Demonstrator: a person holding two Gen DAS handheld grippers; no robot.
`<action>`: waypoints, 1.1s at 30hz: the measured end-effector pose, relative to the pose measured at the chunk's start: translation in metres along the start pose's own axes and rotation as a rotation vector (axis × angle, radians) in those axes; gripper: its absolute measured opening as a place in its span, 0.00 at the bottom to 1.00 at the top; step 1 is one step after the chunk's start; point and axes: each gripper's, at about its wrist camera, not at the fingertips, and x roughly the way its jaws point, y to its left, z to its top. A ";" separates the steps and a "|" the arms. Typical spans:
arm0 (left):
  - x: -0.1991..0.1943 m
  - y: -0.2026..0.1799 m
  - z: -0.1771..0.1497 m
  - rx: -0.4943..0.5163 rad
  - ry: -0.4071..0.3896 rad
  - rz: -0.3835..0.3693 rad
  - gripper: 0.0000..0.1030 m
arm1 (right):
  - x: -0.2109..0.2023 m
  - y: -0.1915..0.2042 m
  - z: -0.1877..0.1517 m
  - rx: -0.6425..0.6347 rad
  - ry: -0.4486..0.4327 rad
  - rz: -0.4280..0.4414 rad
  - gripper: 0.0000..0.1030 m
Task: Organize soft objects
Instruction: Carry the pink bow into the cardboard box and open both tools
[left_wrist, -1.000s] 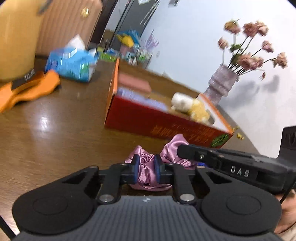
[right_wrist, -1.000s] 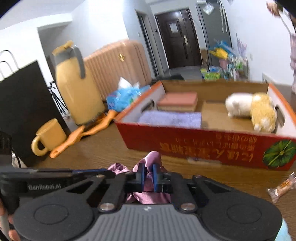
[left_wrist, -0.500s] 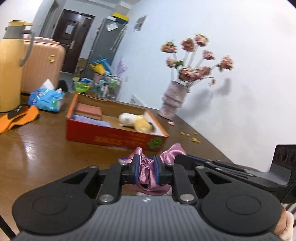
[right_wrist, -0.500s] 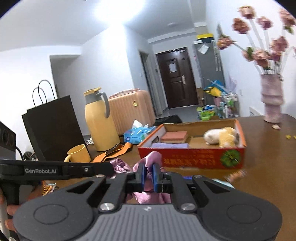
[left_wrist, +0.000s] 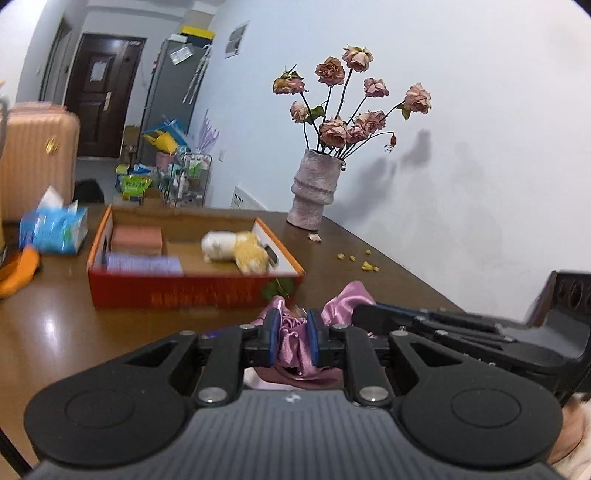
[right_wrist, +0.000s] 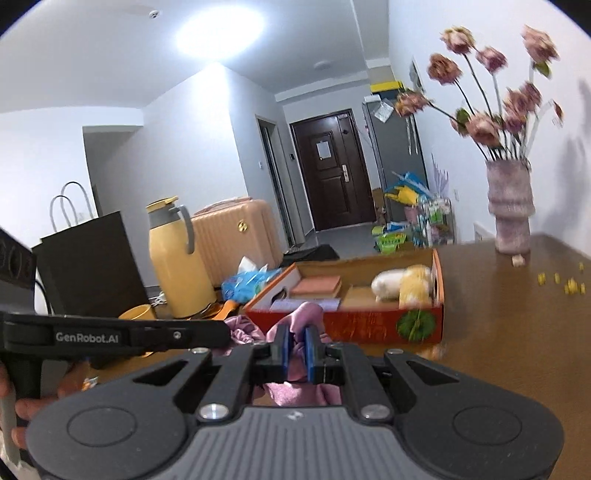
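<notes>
A pink satin scrunchie (left_wrist: 291, 343) is held between both grippers, lifted above the table in front of the red cardboard box (left_wrist: 192, 291). My left gripper (left_wrist: 291, 334) is shut on one side of it. My right gripper (right_wrist: 296, 349) is shut on the other side of the scrunchie (right_wrist: 306, 317). The box (right_wrist: 347, 325) holds a white and yellow plush toy (left_wrist: 236, 251), a pink folded cloth (left_wrist: 136, 238) and a lilac folded cloth (left_wrist: 144, 264). The right gripper also shows in the left wrist view (left_wrist: 373, 317), close on the right.
A vase of dried roses (left_wrist: 314, 192) stands at the table's back right, with yellow crumbs (left_wrist: 358, 258) near it. A blue tissue pack (left_wrist: 51, 229), a yellow thermos (right_wrist: 173, 258), a yellow mug (right_wrist: 138, 313) and a black paper bag (right_wrist: 88, 266) stand left of the box.
Both grippers have pulled back and up from the box with the scrunchie held between them; the box now looks smaller and farther. The grip has not changed.
</notes>
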 end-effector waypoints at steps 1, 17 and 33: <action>0.011 0.006 0.014 0.011 0.003 0.005 0.16 | 0.012 -0.003 0.011 -0.008 0.001 -0.002 0.09; 0.305 0.192 0.146 -0.121 0.249 0.167 0.16 | 0.375 -0.104 0.137 -0.091 0.313 -0.135 0.08; 0.347 0.197 0.122 -0.016 0.344 0.232 0.36 | 0.452 -0.142 0.101 -0.042 0.499 -0.134 0.27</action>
